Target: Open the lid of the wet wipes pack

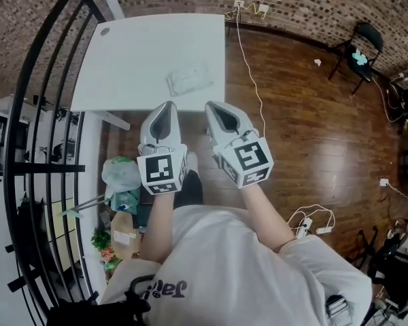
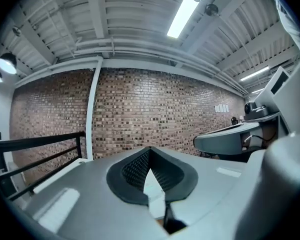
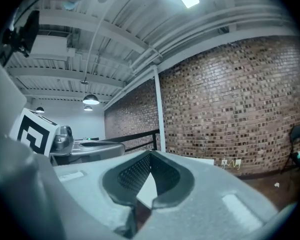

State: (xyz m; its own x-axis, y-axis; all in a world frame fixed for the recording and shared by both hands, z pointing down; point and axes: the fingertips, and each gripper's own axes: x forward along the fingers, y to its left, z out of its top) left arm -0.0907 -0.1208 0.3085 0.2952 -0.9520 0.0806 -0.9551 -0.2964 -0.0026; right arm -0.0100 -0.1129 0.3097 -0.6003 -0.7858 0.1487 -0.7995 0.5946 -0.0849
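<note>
text: none legible | shirt print (image 1: 164, 289): upside down, unreadable | wet wipes pack (image 1: 188, 80): label too small

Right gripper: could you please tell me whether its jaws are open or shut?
Shut: on the right gripper, the tips meet, nothing between them.

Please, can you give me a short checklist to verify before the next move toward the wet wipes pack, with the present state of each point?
1. Wet wipes pack lies on the white table: ok.
2. Lid side known: cannot tell, the pack is too small in the head view.
3. Left claw empty: ok, jaws together on nothing.
4. Right claw empty: ok, jaws together on nothing.
5. Claws at the pack: not ok, both are apart from it, on its near side.
6. Jaws opened for a grip: not ok, both shut.
</note>
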